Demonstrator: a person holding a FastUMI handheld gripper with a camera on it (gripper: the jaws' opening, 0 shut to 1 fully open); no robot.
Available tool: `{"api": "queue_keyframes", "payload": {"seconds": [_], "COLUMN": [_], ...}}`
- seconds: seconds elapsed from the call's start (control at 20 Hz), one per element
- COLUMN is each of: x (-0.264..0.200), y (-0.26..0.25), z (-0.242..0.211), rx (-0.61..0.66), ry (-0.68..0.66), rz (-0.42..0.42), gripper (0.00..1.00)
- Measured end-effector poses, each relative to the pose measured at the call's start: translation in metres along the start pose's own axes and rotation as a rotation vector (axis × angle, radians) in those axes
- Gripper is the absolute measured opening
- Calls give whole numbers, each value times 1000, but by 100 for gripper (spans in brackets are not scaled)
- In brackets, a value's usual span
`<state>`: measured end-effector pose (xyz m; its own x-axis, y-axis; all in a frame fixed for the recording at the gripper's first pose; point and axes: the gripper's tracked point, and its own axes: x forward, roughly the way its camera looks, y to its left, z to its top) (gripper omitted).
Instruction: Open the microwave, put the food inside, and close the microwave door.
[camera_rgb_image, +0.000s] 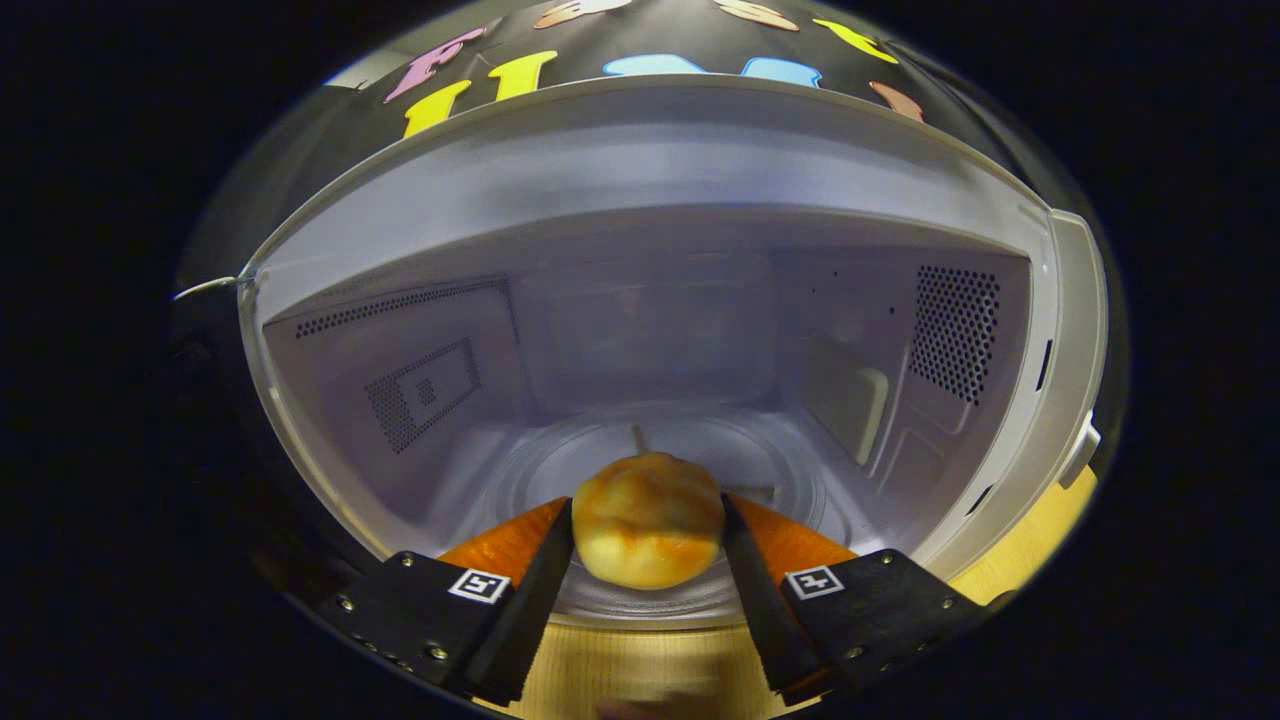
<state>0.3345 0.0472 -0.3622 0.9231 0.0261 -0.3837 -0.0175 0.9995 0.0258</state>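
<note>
A round golden bun (648, 520) with browned patches sits between my two fingers, and both press against its sides. My gripper (648, 515) holds it at the front of the open white microwave (640, 160), just over the near rim of the glass turntable (790, 480). The cavity stretches beyond the bun, with perforated vent panels on its left wall (420, 392) and right wall (955, 330). The door is swung out at the left, dark and hard to make out.
The microwave stands on a light wooden tabletop (640, 670) that shows beneath my fingers and at the right past the microwave's front frame (1075, 360). A thin white wire (205, 288) sticks out at the upper left corner of the opening.
</note>
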Motion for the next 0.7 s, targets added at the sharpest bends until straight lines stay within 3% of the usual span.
{"api": "queue_keyframes", "payload": {"seconds": [0.15, 0.45, 0.7], "x": [-2, -14, -91], "y": [3, 2, 28], "z": [0, 9, 35], "rx": [70, 170, 177], "ry": [3, -18, -80], "rz": [23, 43, 185], "gripper": [92, 92, 91]}}
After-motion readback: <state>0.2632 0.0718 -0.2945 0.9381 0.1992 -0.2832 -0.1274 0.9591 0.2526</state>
